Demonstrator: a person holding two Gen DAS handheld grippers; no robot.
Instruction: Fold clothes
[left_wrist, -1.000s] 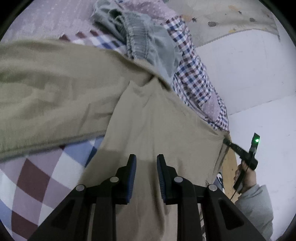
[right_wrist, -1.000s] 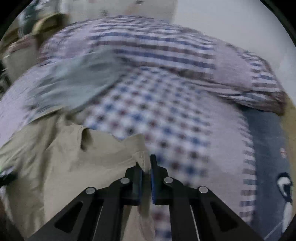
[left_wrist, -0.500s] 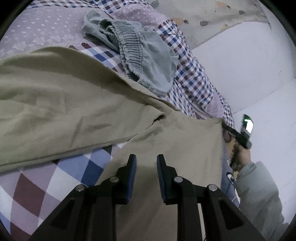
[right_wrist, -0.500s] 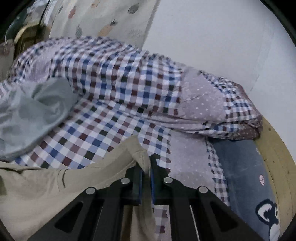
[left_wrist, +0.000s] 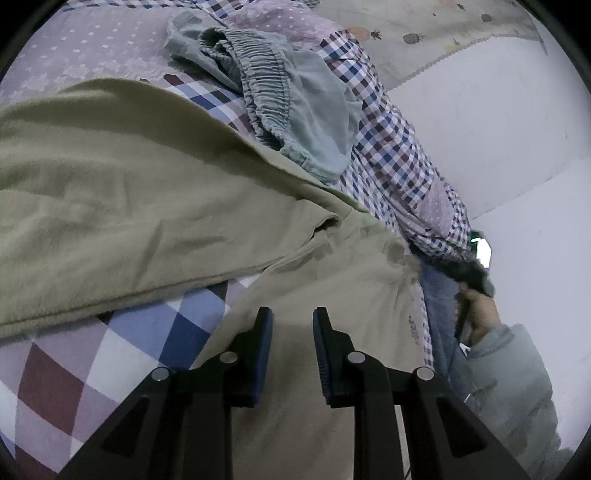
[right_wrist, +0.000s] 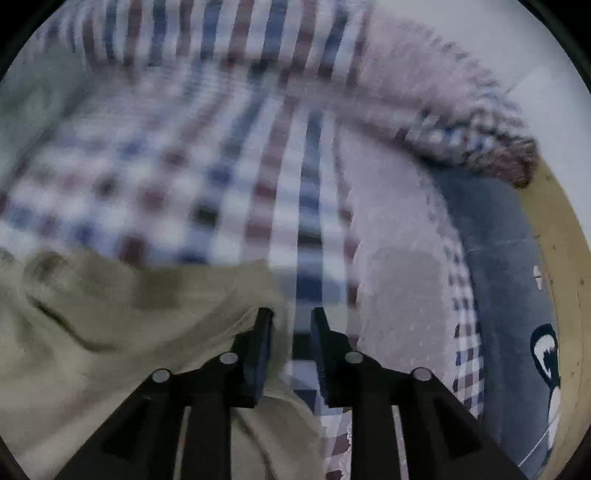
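A khaki garment (left_wrist: 122, 206) lies spread on the checked bedspread (left_wrist: 110, 354), one part running left and another lying under my left gripper (left_wrist: 291, 321). The left gripper is open and empty just above the khaki cloth. In the right wrist view, which is blurred by motion, my right gripper (right_wrist: 291, 321) is open, with the edge of the khaki garment (right_wrist: 140, 317) lying at its left finger (right_wrist: 263, 332). The right gripper and the hand holding it also show at the right of the left wrist view (left_wrist: 476, 277).
Grey-green elastic-waist shorts (left_wrist: 295, 107) lie crumpled on the bed beyond the khaki garment. A checked quilt (left_wrist: 399, 155) is bunched along the white wall. A blue printed sheet (right_wrist: 509, 295) and the wooden bed frame (right_wrist: 561, 266) are at the right.
My right gripper has opened and let go of the khaki edge it held. The khaki cloth has dropped onto the bed. The left gripper stays open, its view shifted slightly.
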